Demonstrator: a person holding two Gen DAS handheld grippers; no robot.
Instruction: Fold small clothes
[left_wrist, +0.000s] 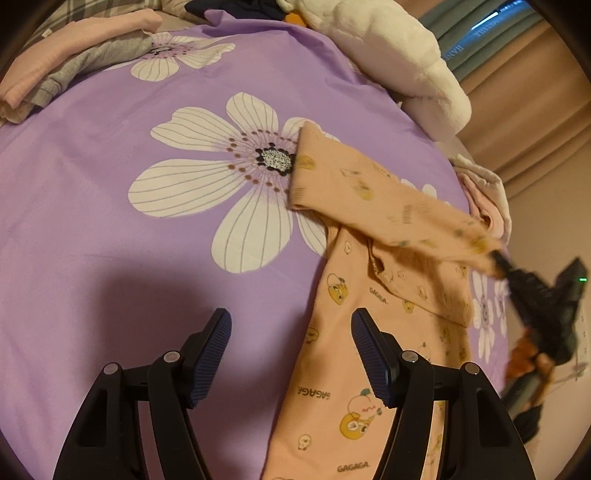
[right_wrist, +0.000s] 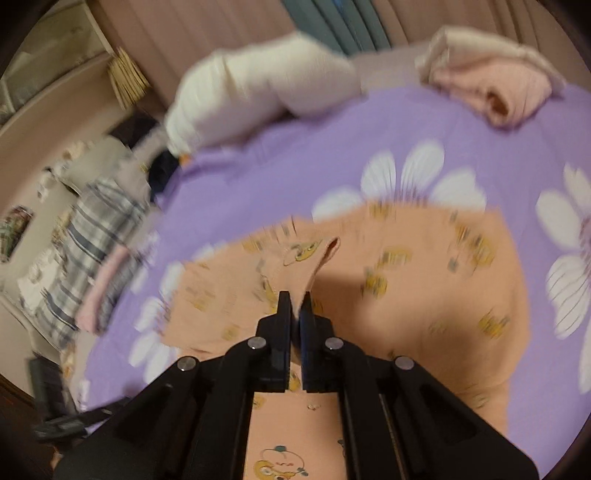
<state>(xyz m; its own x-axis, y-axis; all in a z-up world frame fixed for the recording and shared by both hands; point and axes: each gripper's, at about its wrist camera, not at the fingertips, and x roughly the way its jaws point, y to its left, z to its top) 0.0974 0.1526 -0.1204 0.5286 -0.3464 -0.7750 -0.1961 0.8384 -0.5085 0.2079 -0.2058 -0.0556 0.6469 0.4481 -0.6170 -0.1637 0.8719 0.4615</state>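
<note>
Peach pajama fabric (right_wrist: 280, 424) sits right under the right gripper (right_wrist: 295, 306), whose fingers are pinched tight on a raised fold of it, so that cloth is lifted off the bed while the rest lies on the purple floral bedsheet (left_wrist: 92, 184). In the left view the left gripper (left_wrist: 291, 354) hangs just above the near part of the same garment with its fingers spread wide and nothing between them.

Handling-wise this looks like thin, light, floppy cotton knit: it droops wherever it isn't held and will probably drag and bunch rather than slide clean. A hem, cuff or corner seems like the best place to grab, since a pinch mid-panel just makes a tent. The loose end lying over the big white flower, far from the left gripper, looks like the obvious free edge for the open fingers.

Room to move: lots of bare sheet to the left of the pajamas. The far left corner has a folded pink and grey stack (left_wrist: 55, 66), the far right has a fluffy white blanket (left_wrist: 399, 62), and the bed edge drops off close on the right by a rolled pink piece (right_wrist: 491, 85), so I'd fold toward the left
</note>
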